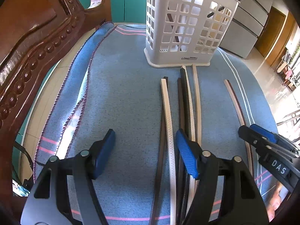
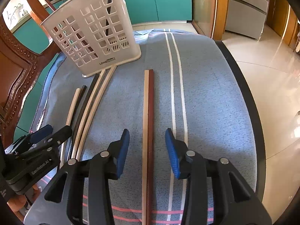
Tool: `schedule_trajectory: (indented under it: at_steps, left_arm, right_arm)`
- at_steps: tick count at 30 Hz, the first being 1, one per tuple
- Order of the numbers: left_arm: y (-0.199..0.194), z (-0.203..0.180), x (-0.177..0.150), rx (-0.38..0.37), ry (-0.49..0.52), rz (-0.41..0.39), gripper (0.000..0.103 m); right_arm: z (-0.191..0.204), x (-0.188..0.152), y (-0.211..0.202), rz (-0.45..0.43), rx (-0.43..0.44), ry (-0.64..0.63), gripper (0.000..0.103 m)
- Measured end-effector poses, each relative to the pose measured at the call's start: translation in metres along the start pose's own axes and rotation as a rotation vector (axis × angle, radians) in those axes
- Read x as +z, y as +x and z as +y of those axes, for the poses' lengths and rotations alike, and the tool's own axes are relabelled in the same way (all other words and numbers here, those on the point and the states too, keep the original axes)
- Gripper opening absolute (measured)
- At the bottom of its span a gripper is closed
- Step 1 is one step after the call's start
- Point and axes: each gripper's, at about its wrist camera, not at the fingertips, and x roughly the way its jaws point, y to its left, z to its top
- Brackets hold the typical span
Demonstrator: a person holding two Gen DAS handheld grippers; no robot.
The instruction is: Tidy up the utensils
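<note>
A white perforated utensil holder [image 1: 187,28] [image 2: 93,33] stands on the blue cloth, with dark sticks showing through its holes. Several chopsticks [image 1: 187,97] [image 2: 90,108] lie in front of it, pointing at its base. My left gripper [image 1: 145,153] is open; a white and a dark chopstick [image 1: 168,121] lie on the cloth between its fingers, close to the right pad and untouched. My right gripper [image 2: 148,150] is open around a pale and a red-brown chopstick pair [image 2: 148,112] lying flat, with a gap on each side. Each gripper also shows at the edge of the other's view.
A carved wooden chair [image 1: 28,37] [image 2: 15,71] stands close on the left. The blue cloth [image 2: 206,93] covers the table, folded up at its left side [image 1: 84,60]. The table's dark edge [image 2: 243,86] runs along the right, with tiled floor beyond. Teal cabinets stand behind.
</note>
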Motion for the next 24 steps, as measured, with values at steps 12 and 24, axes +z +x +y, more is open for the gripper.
schedule_trajectory:
  at_steps: [12,24]
  left_arm:
    - [0.0007,-0.0073,-0.0025,-0.019,0.021,0.006,0.068]
    - [0.0021,-0.0052,-0.0028,-0.001,0.019,0.006,0.052]
  right_arm:
    - [0.0071,-0.0011,0.0031,-0.006,-0.010,-0.030,0.048]
    - [0.0060,-0.0025,0.0024,-0.010,-0.005,-0.034,0.051]
